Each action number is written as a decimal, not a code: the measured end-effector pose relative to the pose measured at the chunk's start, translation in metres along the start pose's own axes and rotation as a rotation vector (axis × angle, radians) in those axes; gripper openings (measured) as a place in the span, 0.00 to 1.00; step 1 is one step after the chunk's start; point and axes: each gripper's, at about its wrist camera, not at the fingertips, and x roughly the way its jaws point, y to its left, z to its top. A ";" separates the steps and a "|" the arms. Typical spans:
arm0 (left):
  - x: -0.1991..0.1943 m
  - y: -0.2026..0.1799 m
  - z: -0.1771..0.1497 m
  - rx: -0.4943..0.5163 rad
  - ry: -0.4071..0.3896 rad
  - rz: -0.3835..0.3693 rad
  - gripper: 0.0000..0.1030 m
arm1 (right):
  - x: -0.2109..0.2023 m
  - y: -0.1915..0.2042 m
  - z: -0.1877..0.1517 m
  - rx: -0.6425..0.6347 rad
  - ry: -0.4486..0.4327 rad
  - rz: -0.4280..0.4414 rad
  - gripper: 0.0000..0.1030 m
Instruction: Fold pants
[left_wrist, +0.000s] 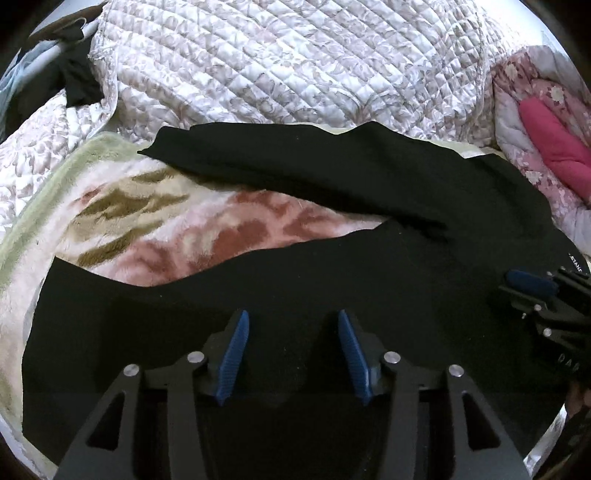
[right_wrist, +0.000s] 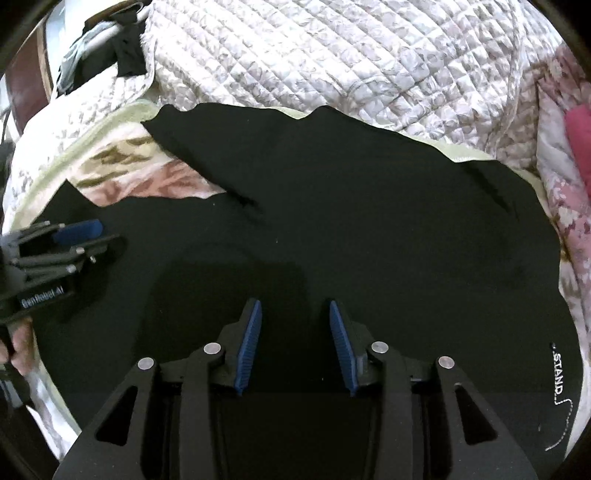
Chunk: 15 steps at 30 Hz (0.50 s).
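Black pants (left_wrist: 332, 258) lie spread on a bed, the two legs splayed apart toward the left with the far leg (left_wrist: 295, 166) angled away. In the right wrist view the pants (right_wrist: 369, 221) fill the middle, with white "STAND" lettering (right_wrist: 558, 373) near the waist at right. My left gripper (left_wrist: 293, 317) is open and empty just above the near leg. My right gripper (right_wrist: 295, 306) is open and empty over the seat area. Each gripper shows at the edge of the other's view, the right one (left_wrist: 532, 282) and the left one (right_wrist: 79, 230).
A fleece blanket (left_wrist: 166, 229) with pink and olive patches lies under the pants. A white quilted bedspread (left_wrist: 277, 62) is bunched behind. Pink floral bedding (left_wrist: 546, 147) is at the right. Dark clothes (left_wrist: 74, 81) lie at the far left corner.
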 end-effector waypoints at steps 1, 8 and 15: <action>0.000 0.001 0.000 -0.007 0.001 -0.003 0.52 | -0.001 -0.002 0.000 0.019 -0.002 0.004 0.38; -0.008 -0.004 0.000 -0.006 -0.022 -0.008 0.52 | -0.032 -0.008 0.001 0.031 -0.116 -0.072 0.39; -0.018 -0.016 -0.005 0.026 -0.045 -0.025 0.52 | -0.039 -0.024 -0.013 0.135 -0.081 -0.094 0.39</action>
